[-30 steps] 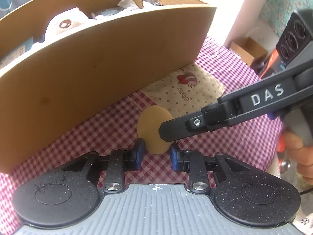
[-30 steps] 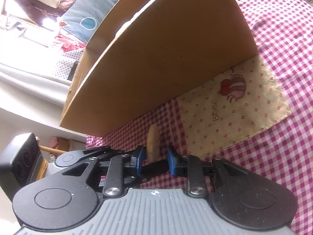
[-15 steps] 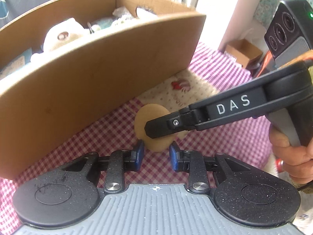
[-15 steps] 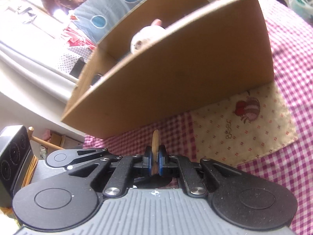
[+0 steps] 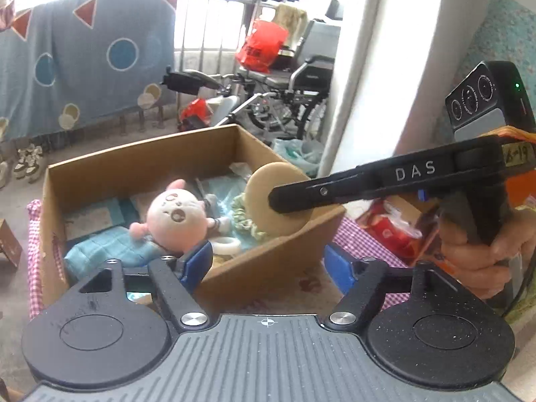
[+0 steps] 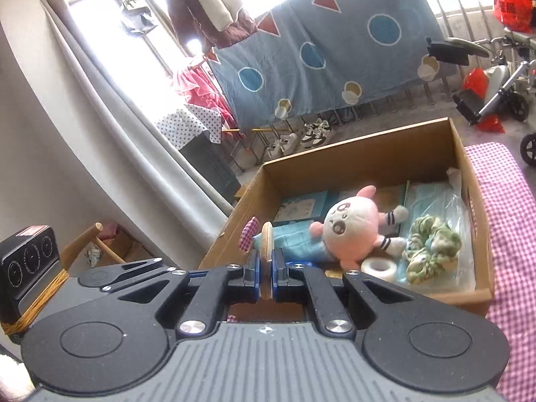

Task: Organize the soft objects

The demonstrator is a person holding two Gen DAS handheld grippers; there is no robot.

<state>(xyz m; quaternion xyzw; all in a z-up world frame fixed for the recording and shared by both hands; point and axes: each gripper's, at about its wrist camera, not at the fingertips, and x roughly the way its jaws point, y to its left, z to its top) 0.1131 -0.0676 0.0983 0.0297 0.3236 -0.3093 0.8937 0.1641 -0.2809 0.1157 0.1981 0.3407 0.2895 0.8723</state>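
A tan round puff (image 5: 264, 194) hangs over the near right corner of the cardboard box (image 5: 140, 164), pinched by my right gripper (image 5: 277, 199), which reaches in from the right. In the right wrist view the puff (image 6: 267, 241) stands edge-on between the blue pads of my right gripper (image 6: 266, 269), shut on it. My left gripper (image 5: 268, 263) is below and in front of the box; its jaws are opening with nothing between them. Inside the box (image 6: 361, 154) lie a pink plush (image 6: 348, 227), a green scrunchie (image 6: 432, 248), a white tape roll (image 6: 377, 266) and blue cloth.
The box sits on a pink checked tablecloth (image 6: 509, 221). A person's hand (image 5: 482, 254) grips the right tool's handle. Beyond the table are a wheelchair (image 5: 294, 87), a hanging blue sheet (image 5: 77, 60), shoes on the floor and a white wall column (image 5: 368, 67).
The right gripper closed on the puff and lifted it off the tablecloth to the height of the box rim. Both grippers rose, so the box's inside now shows. The left jaws spread apart.
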